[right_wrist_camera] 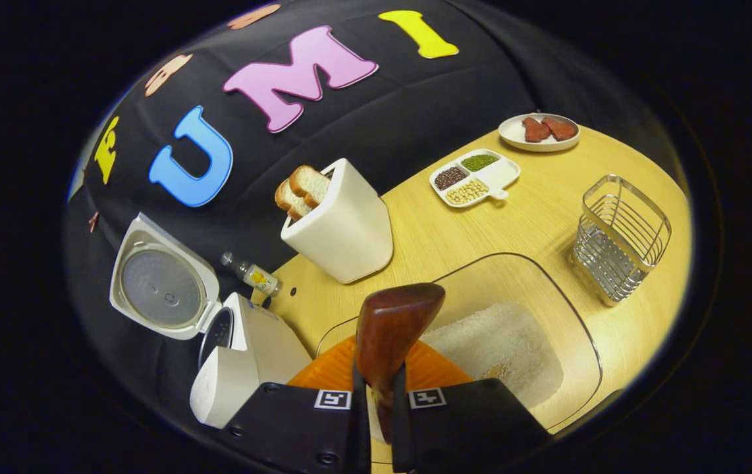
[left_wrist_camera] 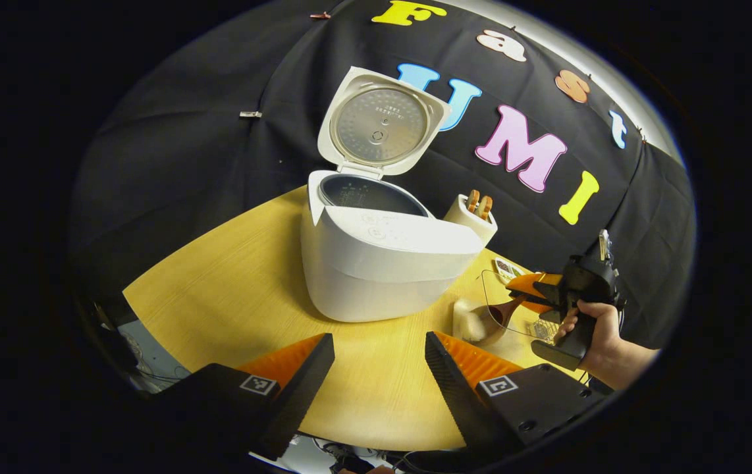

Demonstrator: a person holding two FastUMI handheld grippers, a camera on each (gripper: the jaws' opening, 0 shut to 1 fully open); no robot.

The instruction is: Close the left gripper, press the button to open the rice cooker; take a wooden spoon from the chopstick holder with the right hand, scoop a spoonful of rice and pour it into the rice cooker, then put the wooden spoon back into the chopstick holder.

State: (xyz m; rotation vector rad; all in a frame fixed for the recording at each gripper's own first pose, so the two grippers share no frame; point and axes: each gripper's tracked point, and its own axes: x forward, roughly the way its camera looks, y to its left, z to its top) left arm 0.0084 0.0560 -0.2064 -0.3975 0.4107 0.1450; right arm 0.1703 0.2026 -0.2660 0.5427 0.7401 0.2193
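The right gripper (right_wrist_camera: 376,401) has its fingers clamped on the wooden spoon (right_wrist_camera: 392,326) above the rice (right_wrist_camera: 501,345); the left gripper (left_wrist_camera: 379,382) has its fingers apart, facing the open rice cooker (left_wrist_camera: 376,263).

Glossy wooden spoon (right_wrist_camera: 392,329); wire-metal basket (right_wrist_camera: 621,237); matt wood-grain table (right_wrist_camera: 534,217).

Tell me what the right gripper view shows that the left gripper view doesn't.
Right gripper view: a wire basket, a plate and a small bottle. Left gripper view: the open left gripper and the hand holding the right gripper. Both: the open rice cooker, the toaster, the clear tray of rice and the wooden spoon.
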